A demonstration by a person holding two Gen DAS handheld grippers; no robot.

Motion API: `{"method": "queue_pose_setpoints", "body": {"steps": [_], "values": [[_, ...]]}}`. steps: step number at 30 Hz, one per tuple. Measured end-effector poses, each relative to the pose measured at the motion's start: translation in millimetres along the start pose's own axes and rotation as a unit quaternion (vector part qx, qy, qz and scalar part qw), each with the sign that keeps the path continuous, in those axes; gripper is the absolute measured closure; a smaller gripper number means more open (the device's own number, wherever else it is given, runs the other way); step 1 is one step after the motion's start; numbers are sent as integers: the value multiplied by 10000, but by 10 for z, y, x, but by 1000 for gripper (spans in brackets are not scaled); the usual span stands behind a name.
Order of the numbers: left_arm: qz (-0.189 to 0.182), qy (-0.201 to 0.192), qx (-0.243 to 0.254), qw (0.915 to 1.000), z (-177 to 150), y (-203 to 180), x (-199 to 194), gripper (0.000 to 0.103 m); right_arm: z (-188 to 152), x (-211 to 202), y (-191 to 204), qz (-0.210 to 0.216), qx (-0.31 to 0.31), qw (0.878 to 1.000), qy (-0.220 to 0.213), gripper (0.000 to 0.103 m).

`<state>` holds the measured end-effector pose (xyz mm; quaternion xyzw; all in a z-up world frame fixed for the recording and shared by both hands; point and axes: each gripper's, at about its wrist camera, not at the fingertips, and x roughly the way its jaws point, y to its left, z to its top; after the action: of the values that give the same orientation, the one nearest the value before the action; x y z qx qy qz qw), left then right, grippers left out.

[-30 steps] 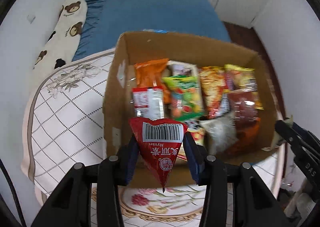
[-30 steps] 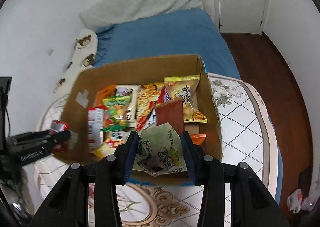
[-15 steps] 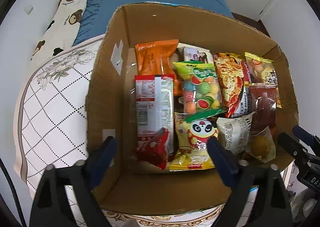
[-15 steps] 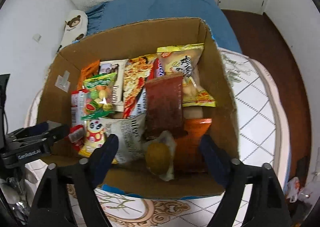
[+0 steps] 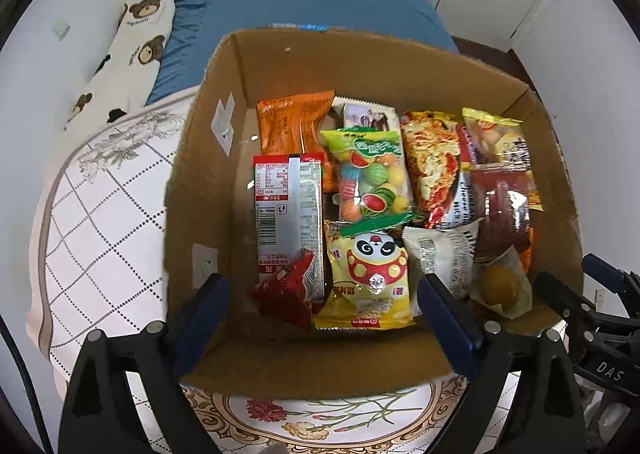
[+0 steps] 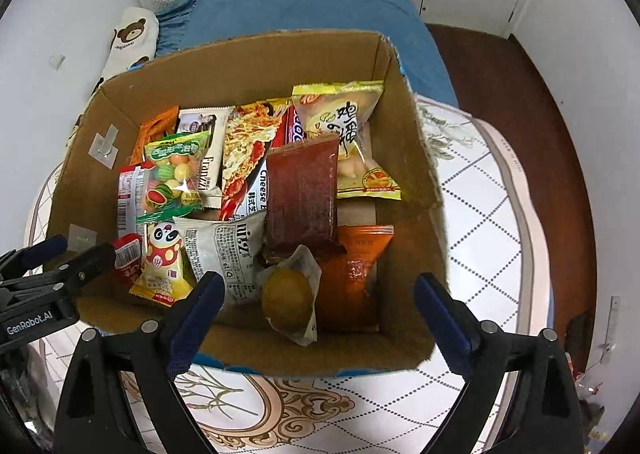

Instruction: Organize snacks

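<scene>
Both packets have dropped out of the grippers since 1 second ago: the red triangular pack that was pinched in the left gripper (image 5: 322,318) and the pale wrapper with the round yellow cake that was in the right gripper (image 6: 316,312) now lie inside the cardboard box (image 5: 320,366).

Going from largest down: the cardboard box sits on a quilted floral cover (image 5: 100,213), with a blue bedspread (image 5: 312,1) beyond it. Inside, roughly 12 snack packets lie side by side and overlapping. The dark red flat pack (image 6: 302,195) lies right of centre, and a panda bag (image 5: 370,278) lies near the front wall. The red triangular pack (image 5: 290,296) rests at the front left, touching the panda bag. The yellow cake wrapper (image 6: 290,296) rests at the front, between a grey-white bag and an orange pouch.

Both grippers hover just above the box's near edge, pointing steeply down, and both have just been opening; the jaws stand wide apart with nothing between the pads.

This looks like the release step of a drop-in, just finished. Next each gripper likely needs to lift clear of the box wall. No loose snack shows outside the box in these views, so where the next one lies cannot be told.
</scene>
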<state>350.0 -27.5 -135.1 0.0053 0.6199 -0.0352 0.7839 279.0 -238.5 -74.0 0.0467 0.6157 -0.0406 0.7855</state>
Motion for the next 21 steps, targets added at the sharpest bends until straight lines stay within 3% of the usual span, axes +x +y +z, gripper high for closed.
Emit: {"method": "queue_pose_setpoints", "body": {"steps": [10, 21], "values": [[-110, -755, 218, 9968, -407, -158, -783, 7, -332, -752, 70, 48, -100, 9968, -788, 3], [-92, -1433, 143, 9895, -1133, -129, -1585, 7, -1062, -1728, 134, 149, -190, 9869, -1597, 2]]}}
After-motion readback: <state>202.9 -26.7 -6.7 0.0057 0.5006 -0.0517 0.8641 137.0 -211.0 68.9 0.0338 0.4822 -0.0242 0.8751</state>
